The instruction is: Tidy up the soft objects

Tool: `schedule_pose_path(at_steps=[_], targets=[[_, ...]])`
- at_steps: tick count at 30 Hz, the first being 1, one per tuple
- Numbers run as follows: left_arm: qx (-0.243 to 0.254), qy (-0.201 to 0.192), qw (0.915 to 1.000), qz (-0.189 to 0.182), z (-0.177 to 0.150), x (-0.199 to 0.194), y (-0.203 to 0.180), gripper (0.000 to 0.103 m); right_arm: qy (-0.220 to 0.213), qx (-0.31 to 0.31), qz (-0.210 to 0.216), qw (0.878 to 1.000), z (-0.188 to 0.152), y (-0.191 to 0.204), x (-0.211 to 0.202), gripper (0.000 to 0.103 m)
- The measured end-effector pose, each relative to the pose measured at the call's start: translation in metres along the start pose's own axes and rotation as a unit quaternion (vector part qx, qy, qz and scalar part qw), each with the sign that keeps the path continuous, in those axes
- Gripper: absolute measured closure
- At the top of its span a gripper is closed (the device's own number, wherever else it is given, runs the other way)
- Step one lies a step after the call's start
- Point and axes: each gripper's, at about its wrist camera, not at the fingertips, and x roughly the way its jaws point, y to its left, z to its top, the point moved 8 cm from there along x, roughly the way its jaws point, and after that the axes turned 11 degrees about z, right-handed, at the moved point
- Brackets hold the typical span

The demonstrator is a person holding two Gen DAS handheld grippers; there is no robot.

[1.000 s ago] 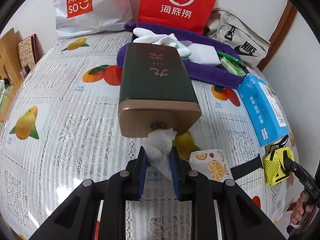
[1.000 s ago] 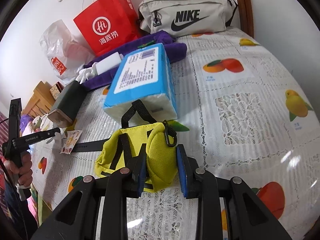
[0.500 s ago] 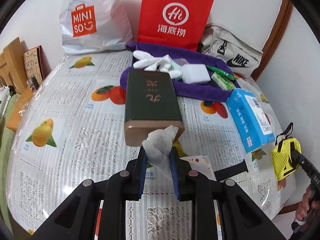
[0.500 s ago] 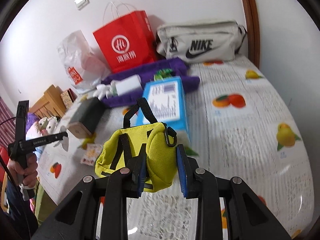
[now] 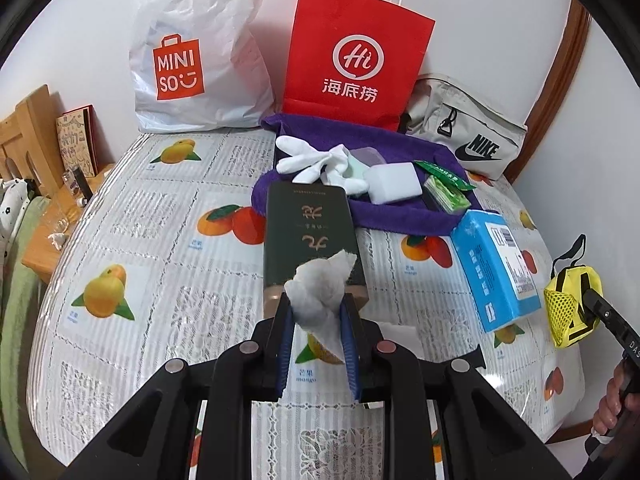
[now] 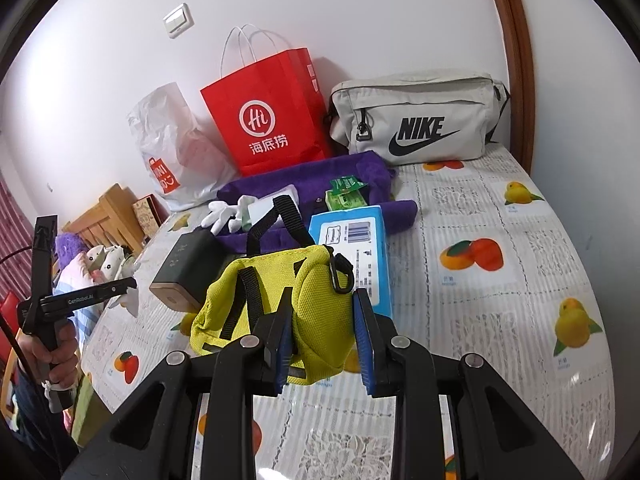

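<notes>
both hands have risen: left gripper (image 5: 316,320) clamps a crumpled tissue (image 5: 320,292), seemingly free of the dark box (image 5: 310,236); right gripper (image 6: 322,330) pinches the yellow pouch (image 6: 280,300), ready for sorting.

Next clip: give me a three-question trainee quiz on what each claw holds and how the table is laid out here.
1. True or false: the left claw is shut on a white tissue.
2. What does the right claw grip? A) yellow pouch B) blue tissue pack C) white gloves
3. Fill in: the white gloves lie on a ____ towel.

Key: 1 true; 2 A; 3 purple.
</notes>
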Motion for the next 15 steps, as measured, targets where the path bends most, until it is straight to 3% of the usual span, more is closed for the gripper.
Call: schedule_pose_path(at_steps=[15], targets=[[0.004,-0.002,1.0000,-0.005,0.051,0.026,-0.010,0.082,0.008,-0.006,-0.001,1.000,0.048,-0.010,0.041,0.075]])
